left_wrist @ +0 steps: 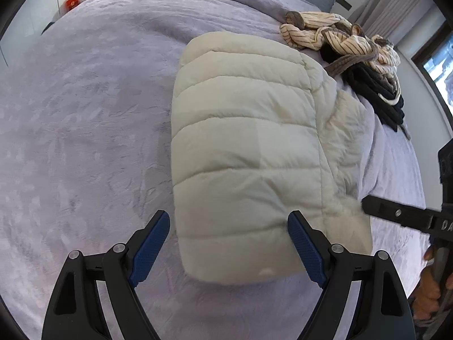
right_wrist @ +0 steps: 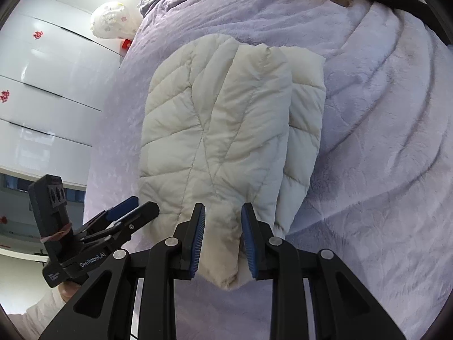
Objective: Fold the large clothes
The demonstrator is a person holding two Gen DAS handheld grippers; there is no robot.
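One cream puffer jacket (left_wrist: 249,153) lies folded on the lavender bed (left_wrist: 85,113). Its near edge is pinched in the right tool (right_wrist: 222,223), while the left tool (left_wrist: 228,235) hangs spread wide above the jacket's corner, gripping nothing.

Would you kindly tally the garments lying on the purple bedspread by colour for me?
Cream quilted puffer jacket: 1
Beige striped garment: 1
Black garments in a pile: cannot separate them, counted as 1 pile
Total: 3 items, all on the purple plush bedspread.
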